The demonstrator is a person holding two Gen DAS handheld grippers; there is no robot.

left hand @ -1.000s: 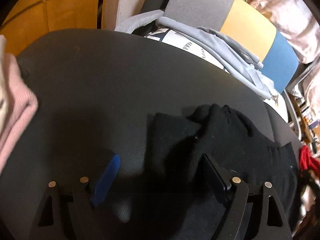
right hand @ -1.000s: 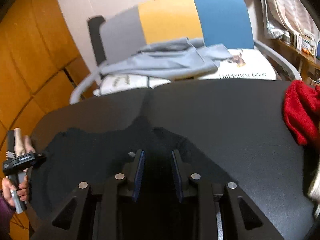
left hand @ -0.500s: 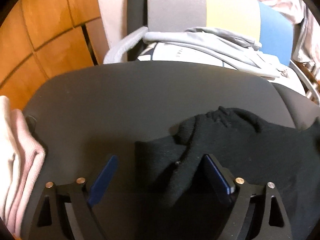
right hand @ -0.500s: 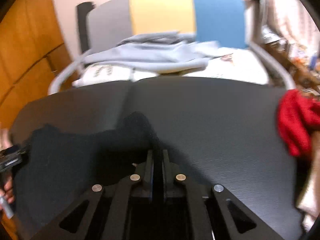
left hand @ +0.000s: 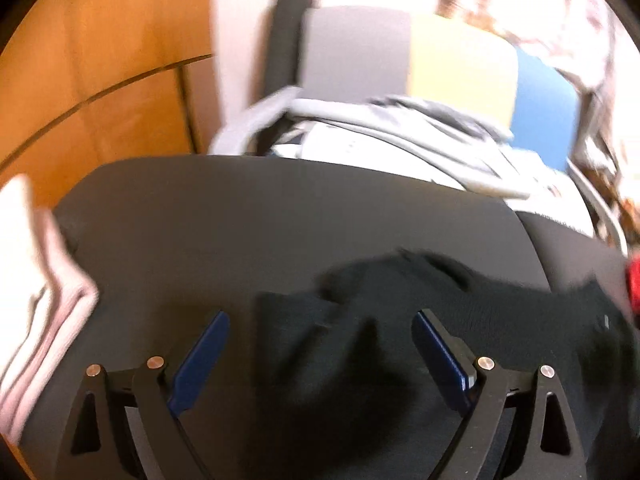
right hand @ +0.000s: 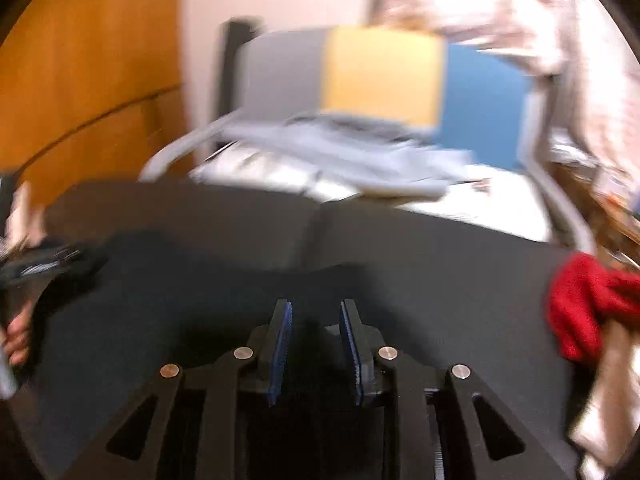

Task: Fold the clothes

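Right gripper (right hand: 315,312) has reopened, now narrow, over the black garment (left hand: 400,320); left gripper (left hand: 320,320) spread wide.

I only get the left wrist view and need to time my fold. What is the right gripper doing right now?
Observer: The right gripper hangs over the black garment. Its fingers are a narrow gap apart and opening, and I cannot make out any cloth pinched between them.
Operator: What is the red thing at my right edge?
Observer: A crumpled red cloth at the table edge, right of that gripper and apart from it.
Operator: And on my side?
Observer: The left gripper shows blurred at the far left, with a hand below on its handle.
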